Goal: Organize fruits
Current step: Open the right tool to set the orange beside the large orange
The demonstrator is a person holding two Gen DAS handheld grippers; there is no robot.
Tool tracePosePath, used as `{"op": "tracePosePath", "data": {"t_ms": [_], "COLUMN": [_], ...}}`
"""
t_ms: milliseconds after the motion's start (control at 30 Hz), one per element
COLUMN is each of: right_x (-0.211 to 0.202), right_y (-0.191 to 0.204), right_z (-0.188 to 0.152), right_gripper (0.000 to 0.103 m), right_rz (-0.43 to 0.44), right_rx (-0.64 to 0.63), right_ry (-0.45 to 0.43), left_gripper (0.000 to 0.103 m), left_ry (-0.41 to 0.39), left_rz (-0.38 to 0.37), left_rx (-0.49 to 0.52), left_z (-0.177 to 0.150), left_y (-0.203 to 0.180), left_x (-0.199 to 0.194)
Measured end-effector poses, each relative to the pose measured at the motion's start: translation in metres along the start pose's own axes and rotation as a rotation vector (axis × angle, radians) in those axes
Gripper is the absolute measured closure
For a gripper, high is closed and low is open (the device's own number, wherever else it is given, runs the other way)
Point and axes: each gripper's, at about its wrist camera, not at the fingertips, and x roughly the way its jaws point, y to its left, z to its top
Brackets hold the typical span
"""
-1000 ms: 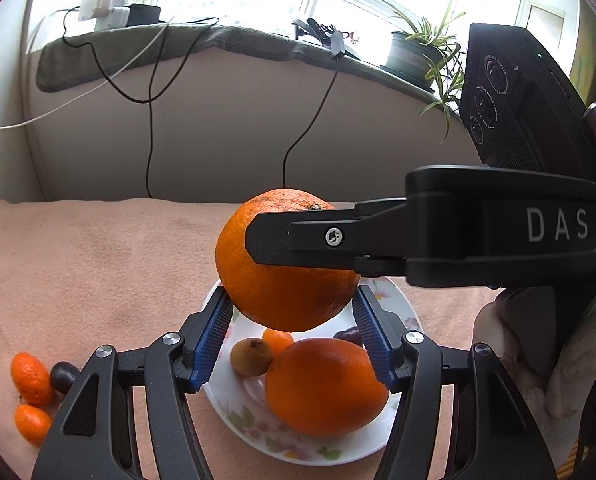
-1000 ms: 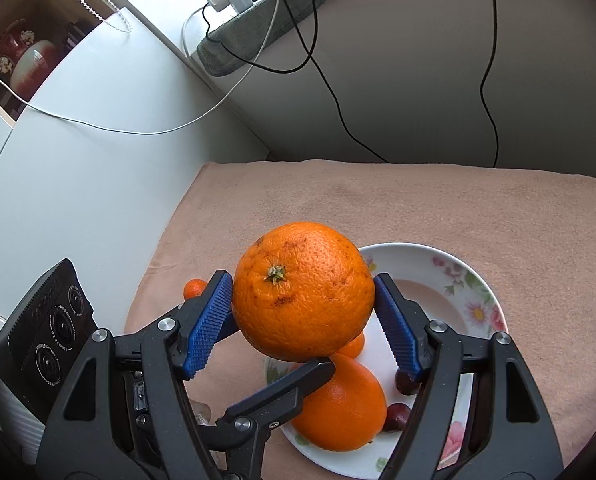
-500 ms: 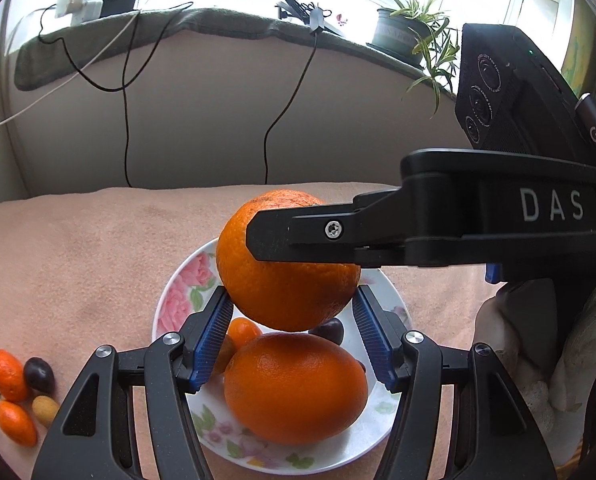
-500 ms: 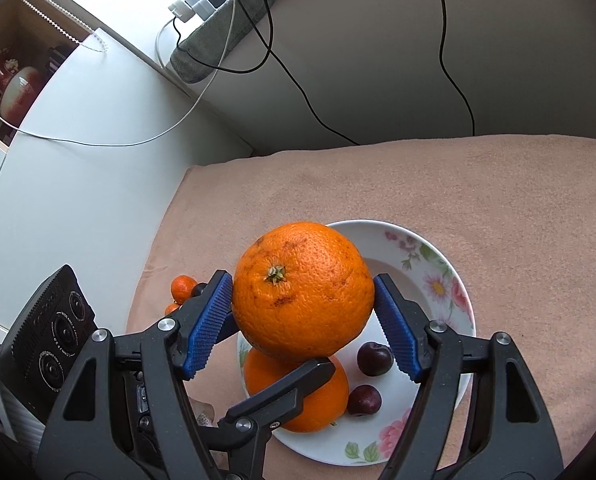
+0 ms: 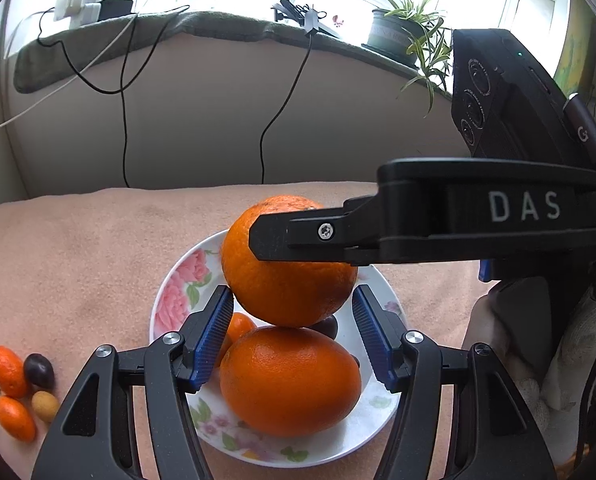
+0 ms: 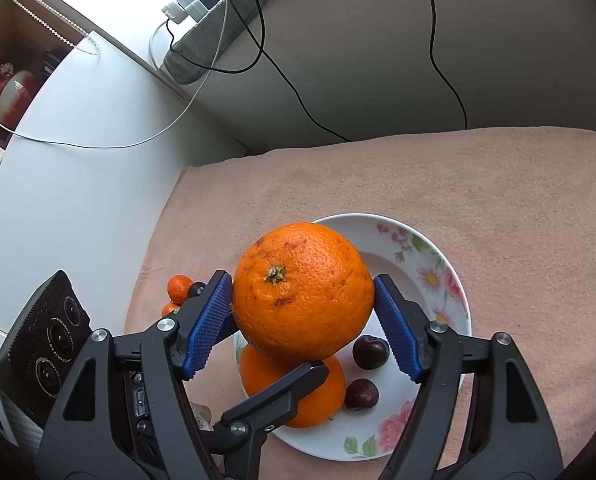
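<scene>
– Covering the bench was a peach cloth, and on it stood a flowered plate. What sat on that?

– A lower orange lay on the plate, and an upper orange appeared to rest right on top of it.

– Was it let go?

– No. The left hand-held gripper clasped the upper orange from one side, and the right hand-held gripper clasped it crosswise, blue pads against the peel.

– And the small fruit?

– Two dark cherries lay on the plate beside the lower orange. Kumquats lay on the cloth, well apart from the plate.
</scene>
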Motion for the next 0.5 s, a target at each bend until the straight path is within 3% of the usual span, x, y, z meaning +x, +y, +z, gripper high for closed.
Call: {"op": "tracePosePath", "data": {"t_ms": [500], "right_x": [-0.025], "right_y": [-0.001], "right_z": [-0.009], "right_gripper": [0.026], "right_rz": [0.013], "right_rx": [-0.013], "right_ry": [-0.085], "left_gripper": [0.041], "left_ry": [-0.024], "left_rz": [0.013], "left_rx": [0.02], "left_z": [-0.006], "left_y": [-0.008], "left_x": [-0.018]}}
